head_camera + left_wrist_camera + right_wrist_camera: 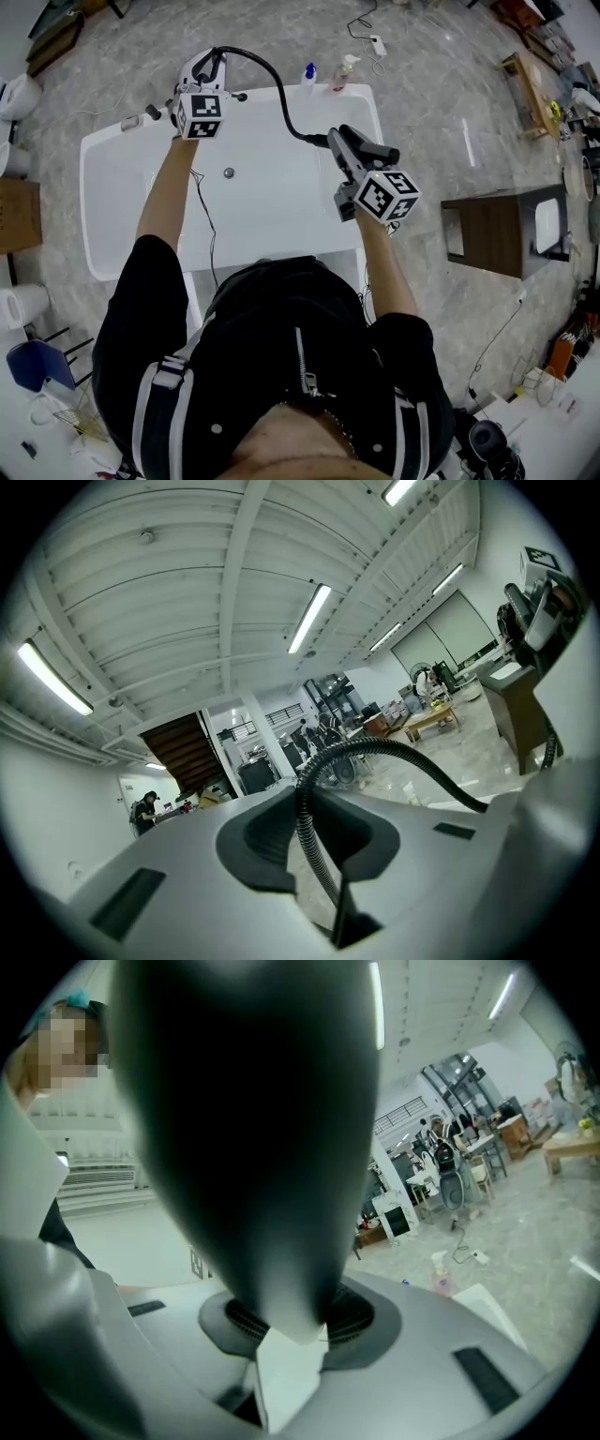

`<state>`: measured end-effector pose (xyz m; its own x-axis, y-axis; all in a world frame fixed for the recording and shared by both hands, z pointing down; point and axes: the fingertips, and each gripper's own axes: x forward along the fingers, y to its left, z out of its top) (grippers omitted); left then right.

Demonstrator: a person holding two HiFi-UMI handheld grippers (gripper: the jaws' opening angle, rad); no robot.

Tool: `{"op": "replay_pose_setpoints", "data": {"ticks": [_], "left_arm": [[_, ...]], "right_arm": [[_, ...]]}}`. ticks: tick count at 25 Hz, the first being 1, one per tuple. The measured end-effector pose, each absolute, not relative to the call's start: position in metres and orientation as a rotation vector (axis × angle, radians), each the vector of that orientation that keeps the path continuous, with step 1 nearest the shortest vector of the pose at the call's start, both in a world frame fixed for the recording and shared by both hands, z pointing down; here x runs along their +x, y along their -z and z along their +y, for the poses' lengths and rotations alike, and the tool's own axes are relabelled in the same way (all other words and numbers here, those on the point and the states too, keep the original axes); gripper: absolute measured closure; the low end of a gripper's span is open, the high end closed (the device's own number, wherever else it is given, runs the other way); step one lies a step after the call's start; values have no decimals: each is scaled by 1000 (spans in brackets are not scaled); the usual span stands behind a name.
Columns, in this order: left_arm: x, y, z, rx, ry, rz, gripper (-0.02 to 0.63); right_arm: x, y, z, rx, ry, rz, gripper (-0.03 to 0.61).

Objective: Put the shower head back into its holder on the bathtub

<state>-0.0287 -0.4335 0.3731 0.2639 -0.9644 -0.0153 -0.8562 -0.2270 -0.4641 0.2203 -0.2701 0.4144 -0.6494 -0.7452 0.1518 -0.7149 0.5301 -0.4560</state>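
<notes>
Left gripper [206, 64] nearly closed, pinching black ribbed hose [273, 82] over white bathtub [262, 211]. Right gripper [349, 155] clamps wide on black shower head [253, 1101].

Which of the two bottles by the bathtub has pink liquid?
The right bottle, with the pump top; the left bottle has a blue cap.

Shower head [364, 150]: black, long-bodied, over 3 o'clock rim of bathtub [112, 206], clamped in right gripper [339, 141].
Hose [272, 80]: black, ribbed, runs from shower head's far end toward 11 o'clock, arcs above far rim, pinched there between jaws of left gripper [208, 66].
Bathtub: white, rectangular, rounded corners, long side running 9 to 3 o'clock.
</notes>
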Motion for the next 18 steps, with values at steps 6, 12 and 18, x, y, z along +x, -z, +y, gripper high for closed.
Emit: {"op": "replay_pose_setpoints", "data": {"ticks": [6, 12, 18], "left_arm": [[-35, -402, -435, -2185, 408, 1717, 545], [-39, -422, -432, -2202, 384, 1782, 543], [-41, -431, -431, -2180, 356, 1832, 543]], "right_arm": [[229, -417, -268, -1309, 761, 2689, 454], [230, -416, -266, -1312, 756, 2699, 454], [228, -416, -264, -1308, 746, 2724, 454]]}}
